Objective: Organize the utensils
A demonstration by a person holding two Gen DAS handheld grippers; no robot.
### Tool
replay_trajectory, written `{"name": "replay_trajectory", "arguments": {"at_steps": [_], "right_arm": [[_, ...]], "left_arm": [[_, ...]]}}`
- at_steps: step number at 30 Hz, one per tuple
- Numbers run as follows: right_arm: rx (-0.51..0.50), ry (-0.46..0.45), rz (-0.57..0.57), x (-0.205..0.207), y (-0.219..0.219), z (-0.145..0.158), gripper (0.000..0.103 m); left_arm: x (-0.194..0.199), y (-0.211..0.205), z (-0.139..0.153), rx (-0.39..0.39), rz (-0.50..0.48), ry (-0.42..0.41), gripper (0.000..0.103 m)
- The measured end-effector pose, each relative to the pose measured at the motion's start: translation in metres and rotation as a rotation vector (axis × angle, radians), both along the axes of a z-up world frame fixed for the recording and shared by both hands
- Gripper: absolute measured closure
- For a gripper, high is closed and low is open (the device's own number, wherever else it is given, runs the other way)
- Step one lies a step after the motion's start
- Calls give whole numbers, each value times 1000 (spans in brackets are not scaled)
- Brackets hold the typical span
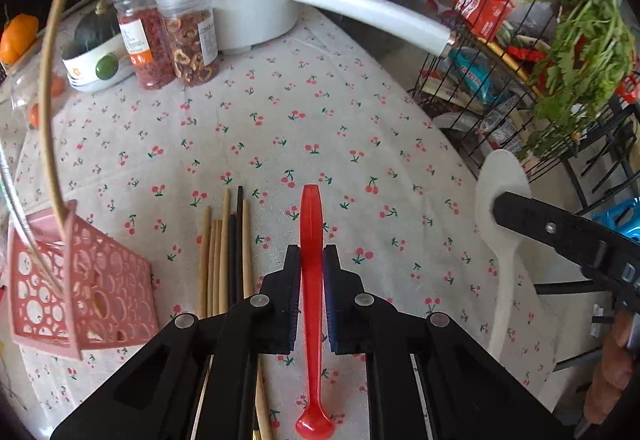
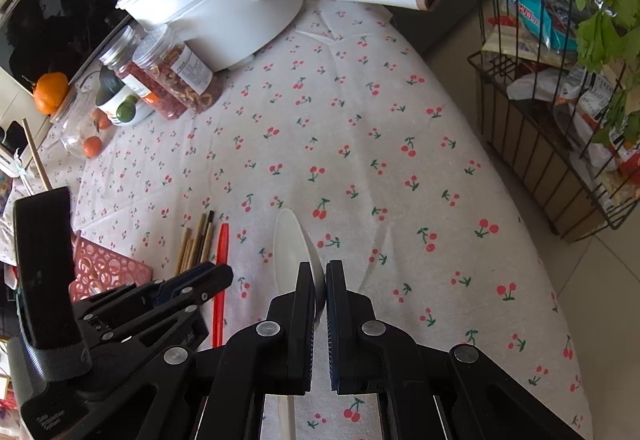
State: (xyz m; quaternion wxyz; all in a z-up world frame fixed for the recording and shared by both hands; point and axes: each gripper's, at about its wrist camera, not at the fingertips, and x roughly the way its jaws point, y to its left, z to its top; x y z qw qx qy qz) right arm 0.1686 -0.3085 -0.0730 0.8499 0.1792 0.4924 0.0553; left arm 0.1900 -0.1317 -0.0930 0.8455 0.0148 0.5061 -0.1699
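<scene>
Tools (image 1: 311,260) (image 2: 320,280) down-tilted, gripping spoons (image 1: 311,304) (image 2: 294,252).

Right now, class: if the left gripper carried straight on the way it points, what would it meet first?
Probably the tablecloth: the left gripper, shut on the red spoon, points steeply down at bare cloth right of the chopsticks. The spoon's tip would likely touch first; depth is unclear.

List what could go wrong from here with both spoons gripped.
1. The left gripper pinches the red plastic spoon on its thin handle; it may pivot or slip.
2. The right gripper clamps the white plastic spoon near its curved bowl, a slippery hold.
3. The wooden chopsticks lie beside the red spoon and could be scattered.
</scene>
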Motion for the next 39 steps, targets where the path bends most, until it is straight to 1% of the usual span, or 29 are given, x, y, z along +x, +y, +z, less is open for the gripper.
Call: {"name": "replay_trajectory", "arguments": {"at_steps": [6,11,12,13,16,18,19,22,25,27,28,29,30,31,36,39], "right_arm": [[8,-57,-8,-8,15,16,100],[1,-110,-4,-18,29,31,100],[2,-120,-4,-19,32,34,100],[3,-129,-5,-20,33,36,100],[3,-145,-11,-21,37,40,100],[-1,-151,-13,-21,40,41,100],[-5,-152,-13,-20,42,42,100],[-16,-151,-14,-18,47,41,100],[-18,-142,-8,-15,51,38,100],[-20,-134,-5,-12,52,35,100],[-20,-130,-4,-11,53,34,100],[-18,-126,-3,-10,53,33,100],[-15,-122,-2,-10,54,32,100],[-11,-119,-1,-9,54,32,100],[-7,-119,9,-8,54,32,99],[-8,-117,6,-9,48,32,99]], "left_arm": [[-42,28,54,-89,-26,-142,92],[-69,64,97,-166,-7,-261,93],[-75,72,107,-183,1,-288,101],[-78,80,116,-201,8,-312,103],[-86,102,137,-263,34,-387,103],[-91,116,148,-291,54,-428,103],[-91,122,151,-296,52,-427,103],[-90,131,144,-330,28,-339,103],[-90,130,121,-320,41,-263,102],[-85,127,101,-304,68,-198,96],[-83,125,90,-301,77,-165,78],[-82,123,80,-308,87,-138,55],[-81,120,69,-316,98,-114,47],[-79,115,60,-315,112,-93,43],[-69,84,12,-334,183,7,43],[-60,61,-10,-327,216,38,43]]}}
